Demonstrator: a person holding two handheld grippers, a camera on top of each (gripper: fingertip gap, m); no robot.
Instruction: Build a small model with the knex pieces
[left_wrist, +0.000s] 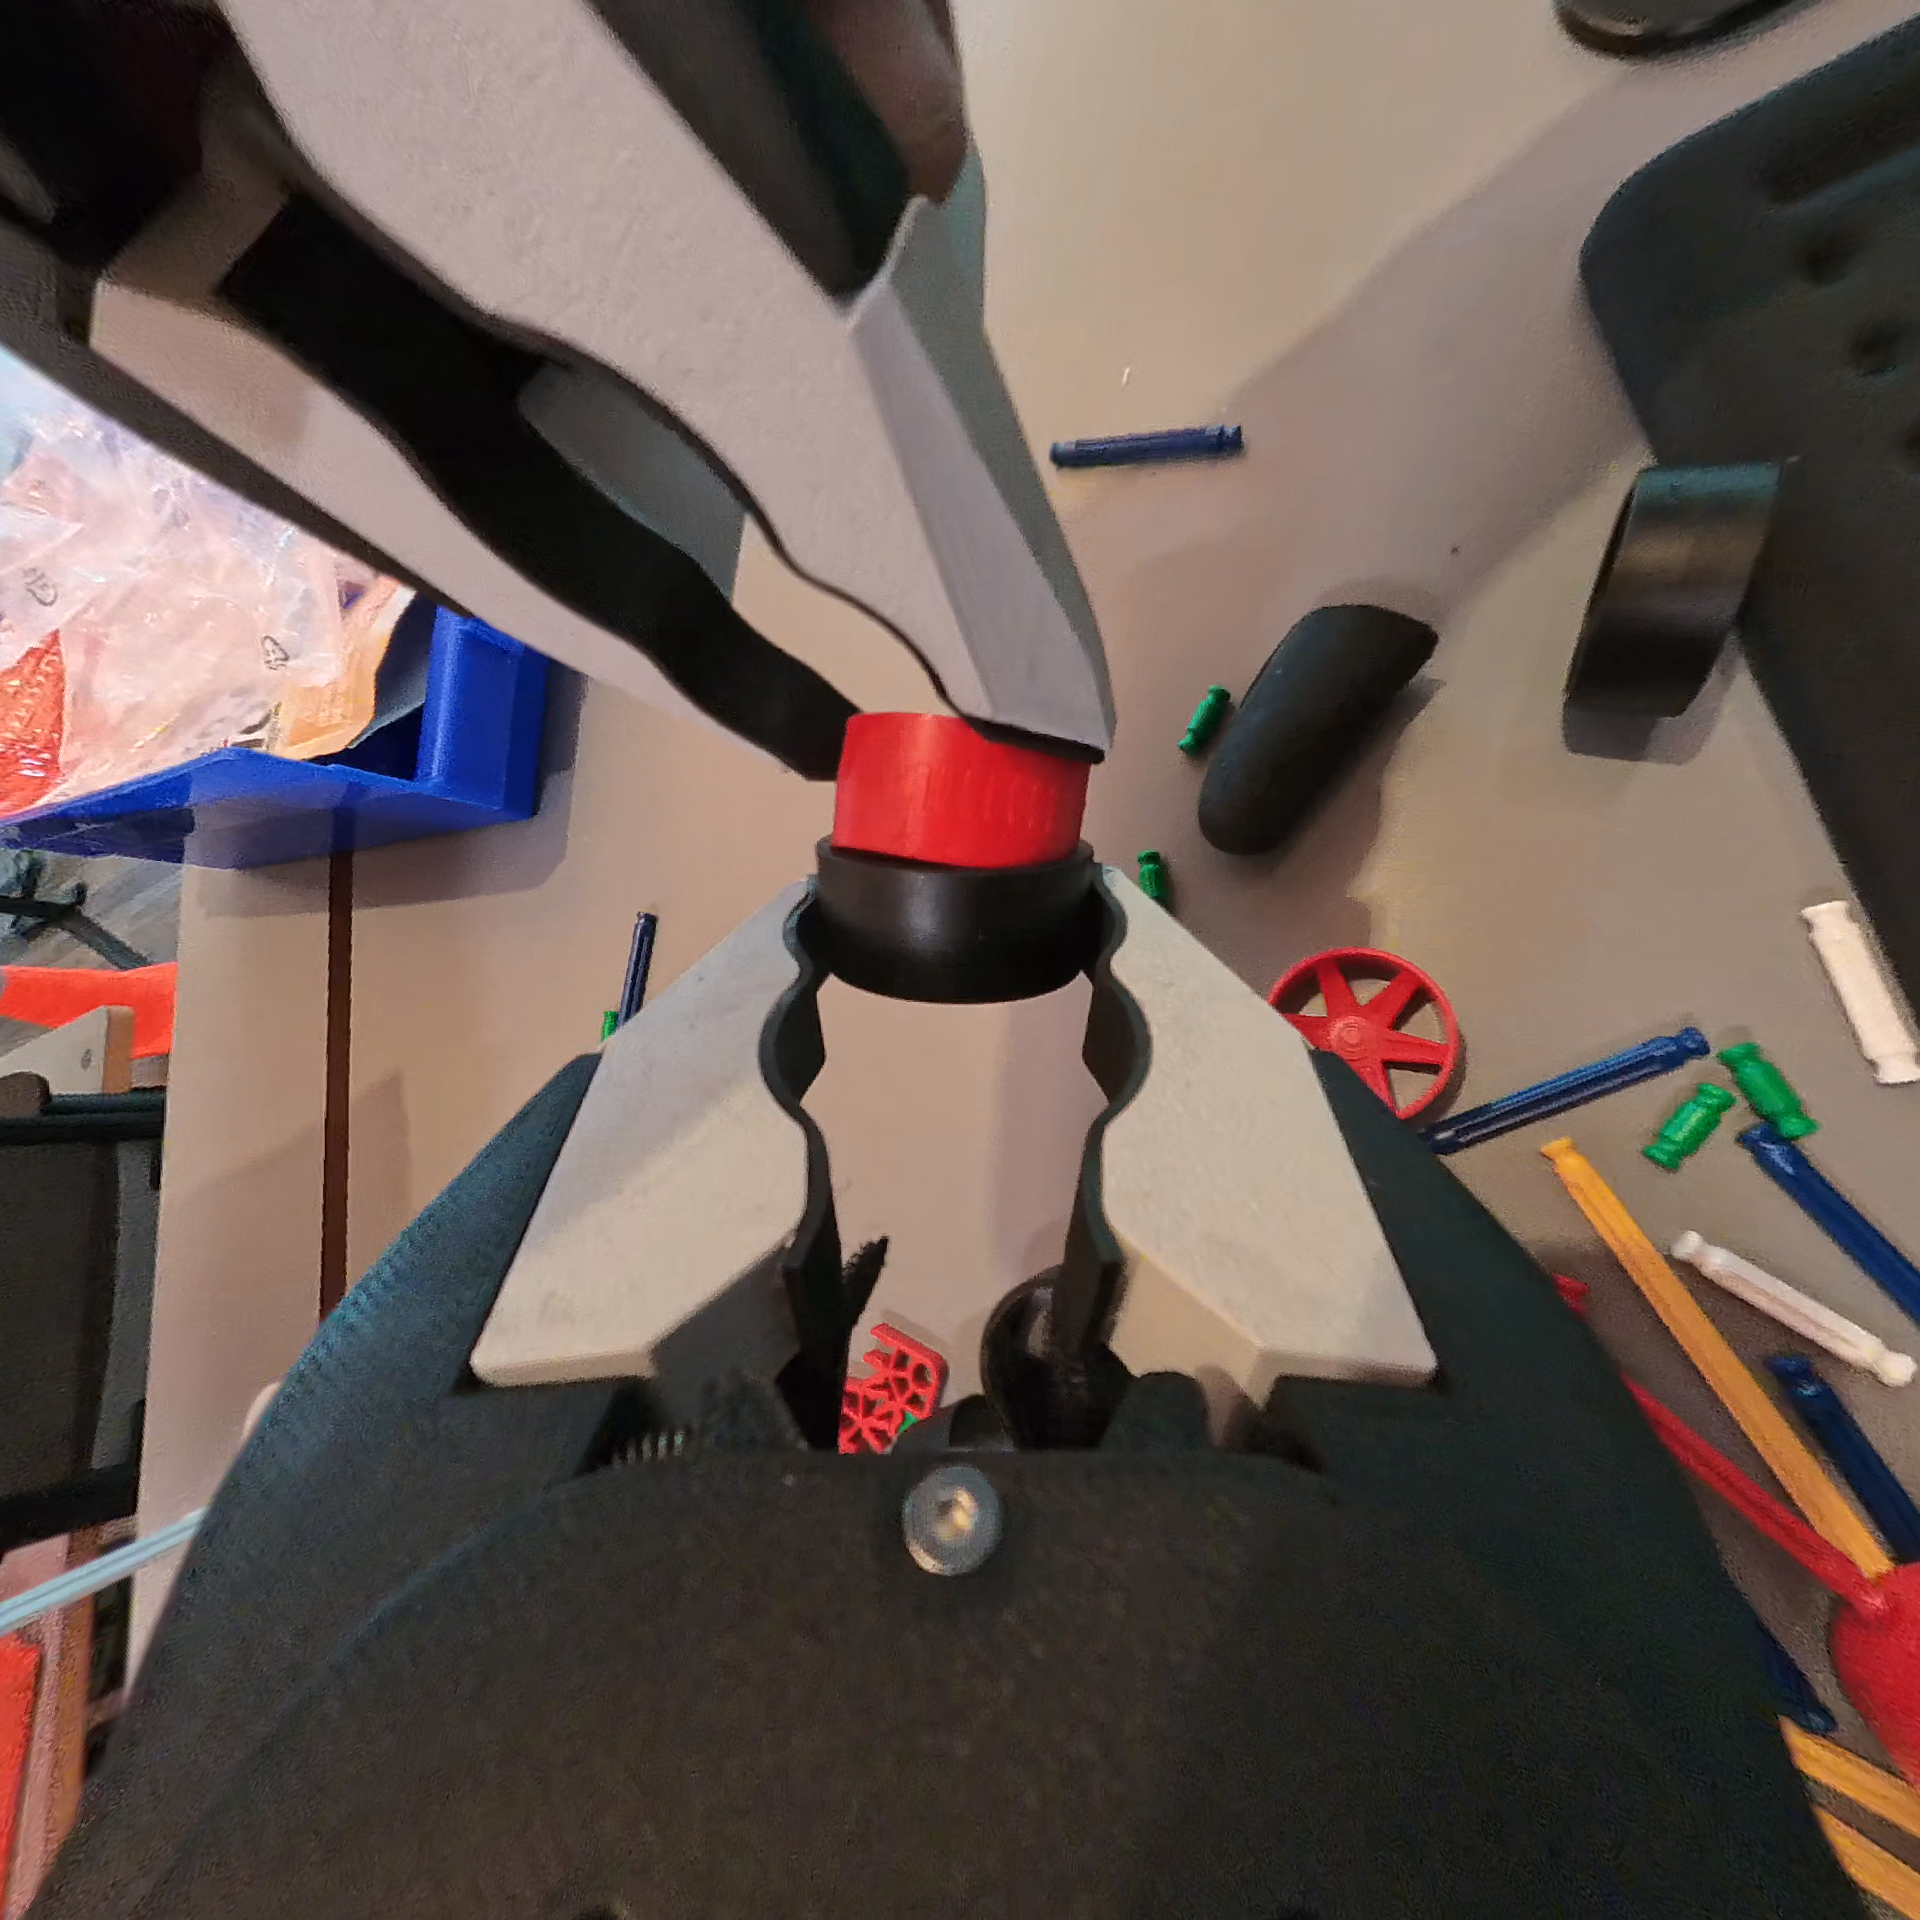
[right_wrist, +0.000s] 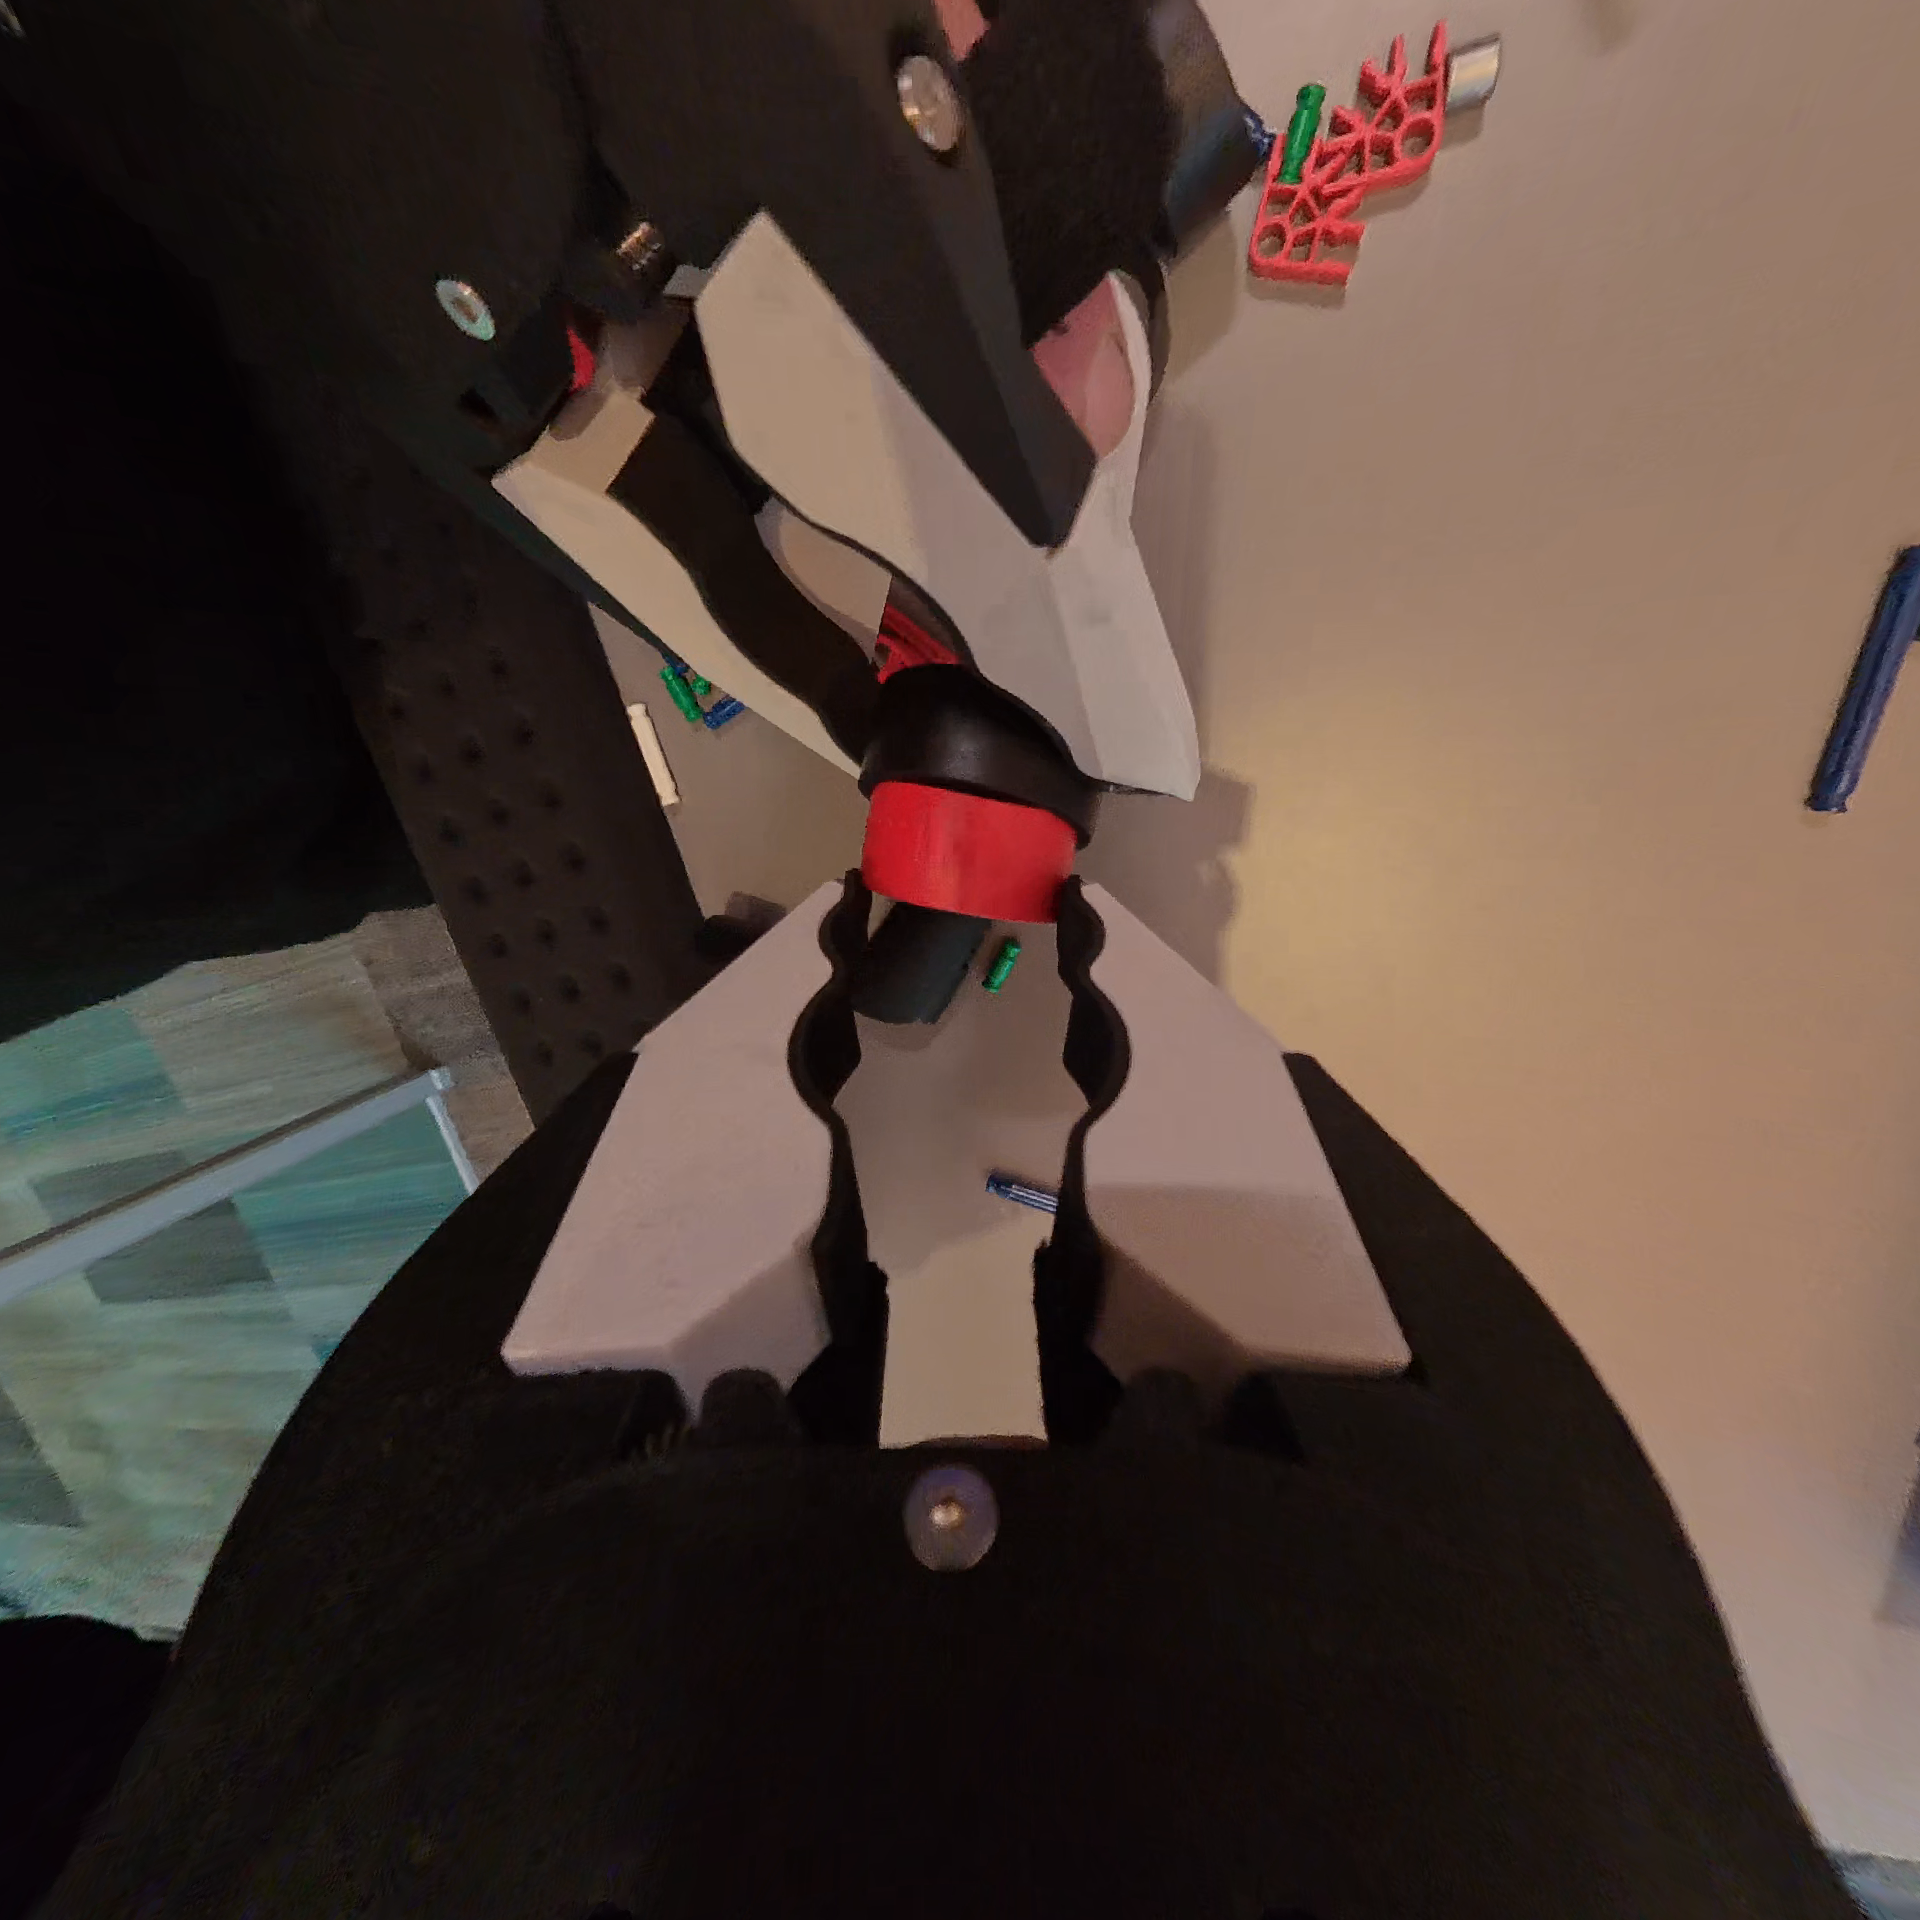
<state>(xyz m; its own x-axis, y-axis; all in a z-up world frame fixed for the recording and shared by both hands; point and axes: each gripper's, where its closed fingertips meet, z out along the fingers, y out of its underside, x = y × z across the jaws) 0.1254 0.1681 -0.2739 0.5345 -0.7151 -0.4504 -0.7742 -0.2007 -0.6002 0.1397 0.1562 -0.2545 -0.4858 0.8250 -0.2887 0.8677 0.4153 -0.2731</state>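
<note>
At frame centre, my left hand-held gripper (left_wrist: 951, 914) clamped the black ring (left_wrist: 951, 935); my right hand-held gripper (right_wrist: 961, 899) gripped the red wheel (right_wrist: 966, 857) seated in it.

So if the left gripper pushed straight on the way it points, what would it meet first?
The left gripper, shut on the black ring, would press it into the red ring touching it, held by the right gripper; likely no free travel.

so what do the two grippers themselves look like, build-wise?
Both match: the left gripper and right gripper each have a textured black body with a silver screw at centre and two pale grey wedge fingers lined with wavy black pads. No cables visible.
</note>
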